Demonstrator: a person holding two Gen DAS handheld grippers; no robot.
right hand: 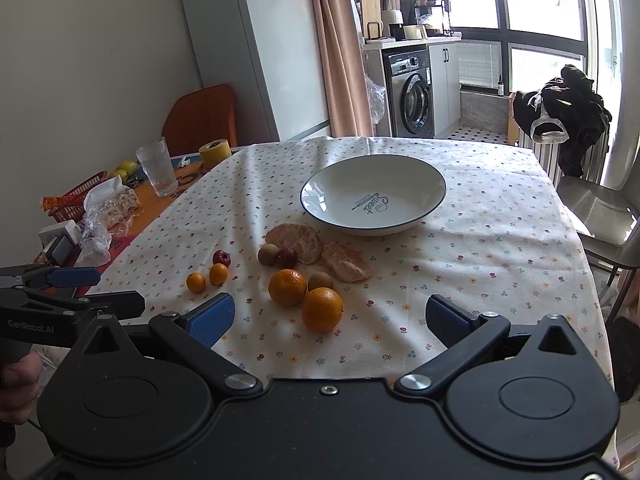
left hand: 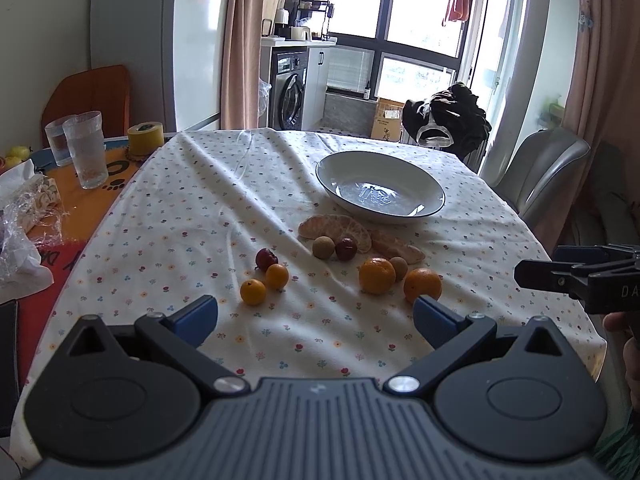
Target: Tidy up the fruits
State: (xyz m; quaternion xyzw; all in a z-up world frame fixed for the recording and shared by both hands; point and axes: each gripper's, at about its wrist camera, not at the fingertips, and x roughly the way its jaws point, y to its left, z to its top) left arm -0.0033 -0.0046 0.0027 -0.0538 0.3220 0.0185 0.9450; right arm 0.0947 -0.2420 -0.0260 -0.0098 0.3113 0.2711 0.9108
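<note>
Nothing has been gathered yet, by the look of it: the white ceramic bowl with a thin blue rim (right hand: 373,196) sits empty toward the far edge of the counter, which is draped in a white flower-dotted tablecloth (right hand: 460,264). The fruit lies loose between the bowl and the near edge.

The likely first move is a pick for the right tongs (right hand: 330,322), and the closest target is the large round orange (right hand: 322,309) just ahead of them. It touches a small brown-green fruit (right hand: 320,281), and a second large orange (right hand: 287,287) sits just beside it. Coming down over the near orange with the jaws straddling its widest part, and closing gently, should stop it rolling into its neighbours. The two peeled orange halves (right hand: 316,250) look soft and would want a lighter squeeze.

Both tools are released and hold nothing. The right tongs are spread wide, hanging above the cloth near the near edge. The left tongs (left hand: 316,320) are equally wide, their right blue pad overlapping an orange in the view, though contact cannot be confirmed; two small oranges (left hand: 264,284) and a dark red fruit (left hand: 266,259) lie ahead of them.
</note>
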